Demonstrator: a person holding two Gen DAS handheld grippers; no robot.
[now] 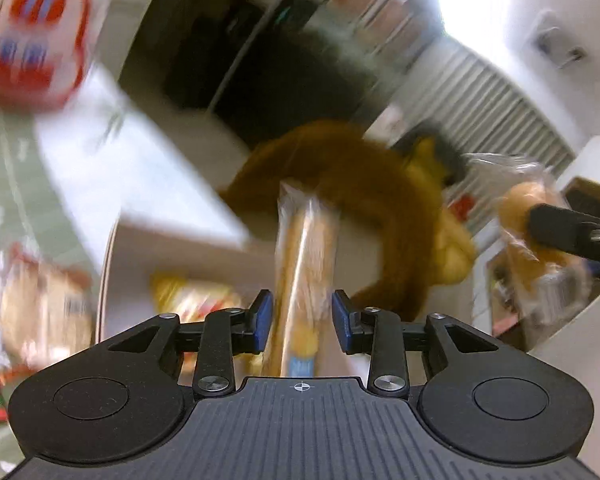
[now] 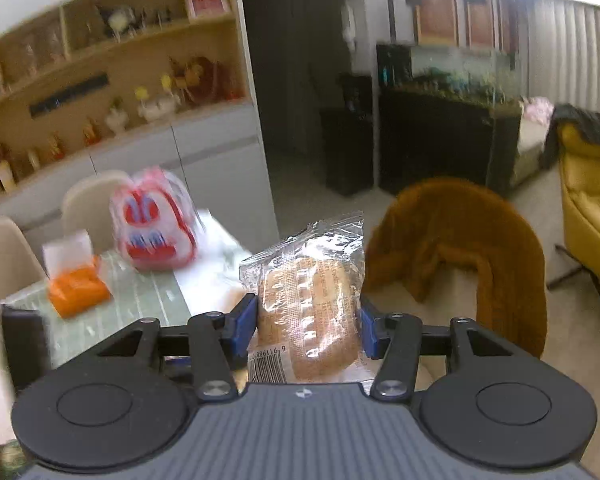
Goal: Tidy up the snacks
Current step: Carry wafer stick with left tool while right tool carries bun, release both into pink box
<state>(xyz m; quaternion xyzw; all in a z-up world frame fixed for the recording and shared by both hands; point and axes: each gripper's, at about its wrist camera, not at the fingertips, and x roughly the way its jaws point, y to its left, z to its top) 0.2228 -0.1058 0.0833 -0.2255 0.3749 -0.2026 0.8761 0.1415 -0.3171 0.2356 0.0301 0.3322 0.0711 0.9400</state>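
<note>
Both hands are loaded and up in the air. The right gripper (image 2: 304,330) has a bun (image 2: 310,316) in clear wrap pinched between its blue pads (image 2: 244,326), jaws closed about halfway onto the bread itself, crimped top of the wrap flapping free above. From the left camera that same bun (image 1: 528,240) hangs off to the right, level with the chair.

The left gripper (image 1: 302,316) carries a long pack (image 1: 304,264), standing on edge and running away from the camera. Here is the worry: the jaws sit fairly narrow, yet I see a sliver of daylight on each side of that pack, so I cannot tell how firmly it is pinched. A quick swing, and the picture is smeared with motion, could let it slide out.

Below and left sits the table (image 2: 156,300) with a red bag (image 2: 152,226), an orange box (image 2: 78,292) and more packets (image 1: 44,312) at the near edge. Ahead, a brown throw (image 2: 460,248) drapes a chair. A dropped pack lands on floor or fabric, not the table.

The bun is soft; too hard a squeeze flattens it, and slick wrap may slip.
</note>
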